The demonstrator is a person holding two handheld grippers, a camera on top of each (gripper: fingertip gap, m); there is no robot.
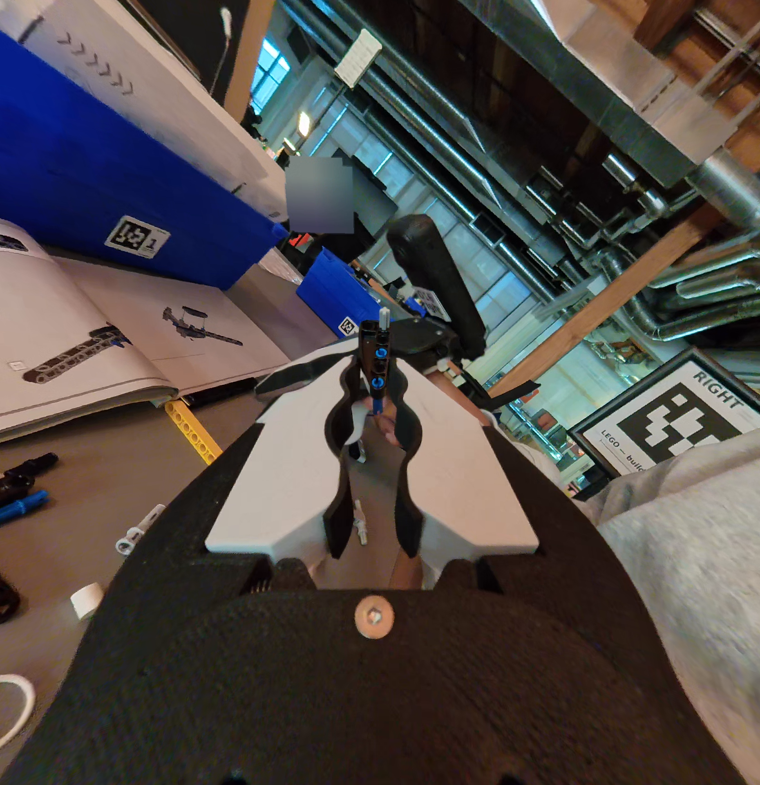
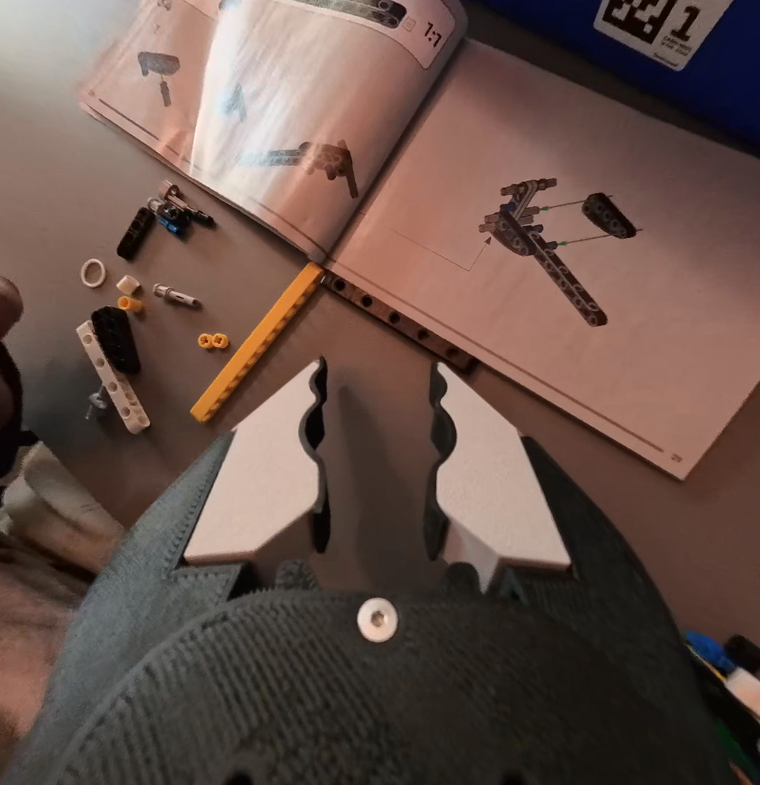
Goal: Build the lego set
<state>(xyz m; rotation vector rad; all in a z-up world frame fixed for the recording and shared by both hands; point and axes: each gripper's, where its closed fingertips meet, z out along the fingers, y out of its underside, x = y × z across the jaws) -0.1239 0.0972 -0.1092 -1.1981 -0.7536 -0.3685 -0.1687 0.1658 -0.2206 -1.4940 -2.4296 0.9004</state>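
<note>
The left gripper point(image 1: 376, 382) is raised off the table and tilted up toward the ceiling pipes, its jaws narrowed onto a small black lego assembly point(image 1: 375, 361). That piece stands upright between the fingertips, with 2 blue pins showing on its face and a pale grey pin point(image 1: 384, 317) sticking out of its top. Just behind it, farther off, the other gripper's black body is visible.

The right gripper point(image 2: 378, 378) hovers above the grey table point(image 2: 51, 170) with its jaws wide apart and nothing between them. Below and beyond its tips lies the open instruction booklet point(image 2: 582, 340), its right page flat and a left page curling up, blurred. A long dark beam point(image 2: 395, 317) with round holes pokes out from under the booklet's near edge. A long yellow beam point(image 2: 259, 340) lies diagonally just left of it, its far end touching the booklet's spine.

Loose parts are spread to the left of the yellow beam: 2 small yellow bushes point(image 2: 212, 340) side by side, a grey pin point(image 2: 176, 295), a white ring point(image 2: 92, 274), a small white bush point(image 2: 129, 283), a white beam point(image 2: 113, 376) with a black beam point(image 2: 115, 340) lying partly over it, and farther away another black beam point(image 2: 135, 232) beside a small cluster with a blue piece point(image 2: 172, 223).

A blue bin point(image 1: 94, 170) with a black-and-white marker tag stands at the far side of the booklet.
</note>
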